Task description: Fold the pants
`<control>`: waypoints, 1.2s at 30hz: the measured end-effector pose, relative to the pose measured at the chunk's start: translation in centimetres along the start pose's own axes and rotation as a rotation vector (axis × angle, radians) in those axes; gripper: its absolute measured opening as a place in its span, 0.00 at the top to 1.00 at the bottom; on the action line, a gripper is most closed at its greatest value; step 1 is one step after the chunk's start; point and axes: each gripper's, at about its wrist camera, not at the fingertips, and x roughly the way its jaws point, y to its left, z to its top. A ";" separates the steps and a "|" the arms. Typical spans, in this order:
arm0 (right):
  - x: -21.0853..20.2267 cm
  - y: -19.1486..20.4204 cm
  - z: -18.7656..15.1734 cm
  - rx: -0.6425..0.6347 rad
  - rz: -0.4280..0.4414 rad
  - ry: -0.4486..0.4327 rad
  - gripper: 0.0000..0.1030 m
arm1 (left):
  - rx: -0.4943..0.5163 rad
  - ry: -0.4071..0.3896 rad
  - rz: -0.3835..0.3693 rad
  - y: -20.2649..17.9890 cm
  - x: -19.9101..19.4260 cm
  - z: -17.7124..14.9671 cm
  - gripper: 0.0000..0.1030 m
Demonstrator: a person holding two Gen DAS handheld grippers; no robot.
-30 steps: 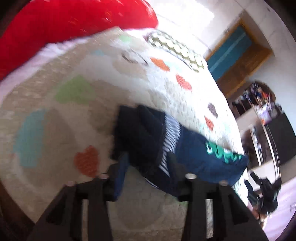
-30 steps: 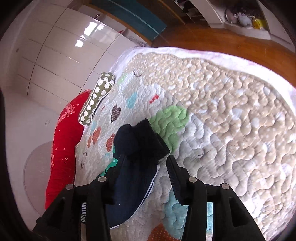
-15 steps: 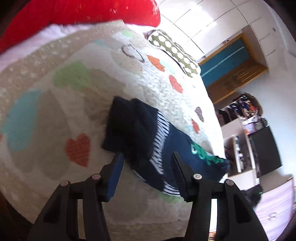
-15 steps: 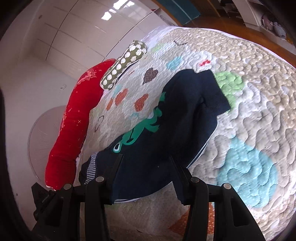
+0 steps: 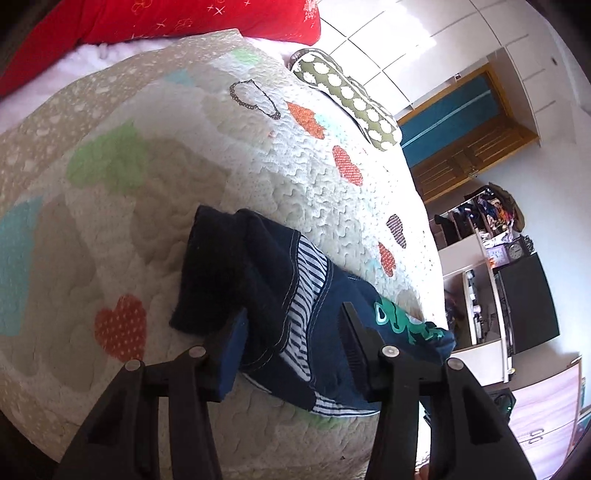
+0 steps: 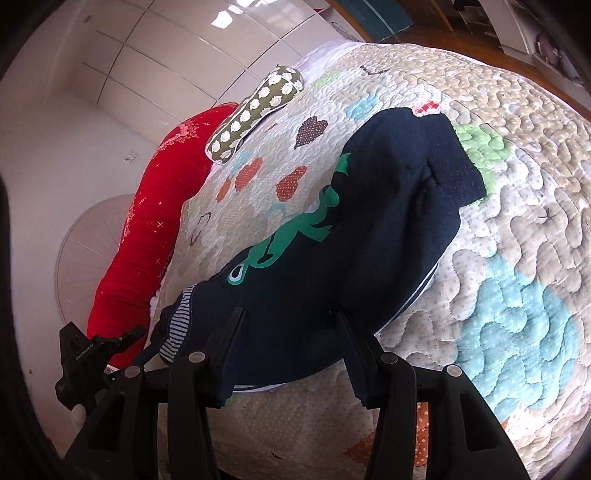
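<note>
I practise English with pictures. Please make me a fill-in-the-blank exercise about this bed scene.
1. The dark pants lie on a quilt with ____ shapes.
2. The print on the pants is ____.
3. The long pillow at the quilt's edge is ____.
4. The lining inside the pants' waist has ____.

Missing words: heart; green; red; stripes

Navy pants (image 6: 369,229) carry a green print and a navy-and-white striped lining. The cream quilt (image 5: 155,229) shows orange, green and teal hearts. At 11 o'clock: red pillow (image 5: 155,18); olive white-dotted cushion (image 5: 347,99).
</note>
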 end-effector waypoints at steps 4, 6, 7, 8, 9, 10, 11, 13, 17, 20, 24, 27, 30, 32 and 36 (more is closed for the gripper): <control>-1.5 -0.3 0.1 0.001 0.011 0.008 0.47 | -0.022 0.061 0.009 0.5 1.7 0.2 0.53; -2.7 -0.5 -0.1 -0.004 0.012 0.010 0.47 | -0.007 0.070 0.019 0.2 2.2 0.1 0.58; -3.1 -0.7 -0.2 -0.006 0.014 0.012 0.47 | 0.011 0.066 0.032 -0.2 2.3 0.0 0.67; -3.0 -0.6 -0.2 -0.009 0.015 0.014 0.46 | 0.029 0.061 0.054 -0.6 2.4 0.0 0.91; -2.8 -0.6 -0.2 -0.012 0.016 0.015 0.46 | 0.034 0.064 0.060 -0.6 2.4 0.2 0.94; -2.8 -0.4 -0.2 -0.017 0.018 0.015 0.45 | 0.026 0.063 0.052 -0.6 2.3 0.3 0.94; -2.8 -0.2 -0.2 -0.022 0.021 0.014 0.45 | 0.019 0.056 0.054 -0.6 2.1 0.4 0.94; -2.9 0.2 -0.2 -0.039 0.035 0.011 0.45 | 0.009 0.033 0.062 -0.5 1.3 0.7 0.94; -2.6 1.7 -0.8 -0.070 0.097 0.024 0.43 | 0.009 0.024 0.044 -0.6 0.5 1.0 0.94; -1.7 3.0 -1.4 -0.091 0.190 0.079 0.43 | 0.040 0.026 0.068 -1.3 0.4 0.9 0.94; 0.5 4.3 -2.6 -0.073 0.345 0.205 0.42 | 0.026 0.040 0.069 -1.0 0.7 0.7 0.94; 2.6 4.8 -3.5 -0.029 0.473 0.315 0.40 | 0.011 0.027 0.019 -1.2 -0.4 0.7 0.94; 4.2 4.9 -4.2 0.037 0.573 0.393 0.37 | 0.040 -0.005 -0.013 -2.2 -1.7 0.6 0.94; 4.9 4.7 -4.5 0.070 0.590 0.416 0.36 | 0.054 -0.016 -0.016 -2.7 -2.2 0.5 0.94; 4.5 4.3 -4.5 0.079 0.597 0.408 0.36 | 0.141 0.002 0.149 -3.5 -1.1 0.0 0.94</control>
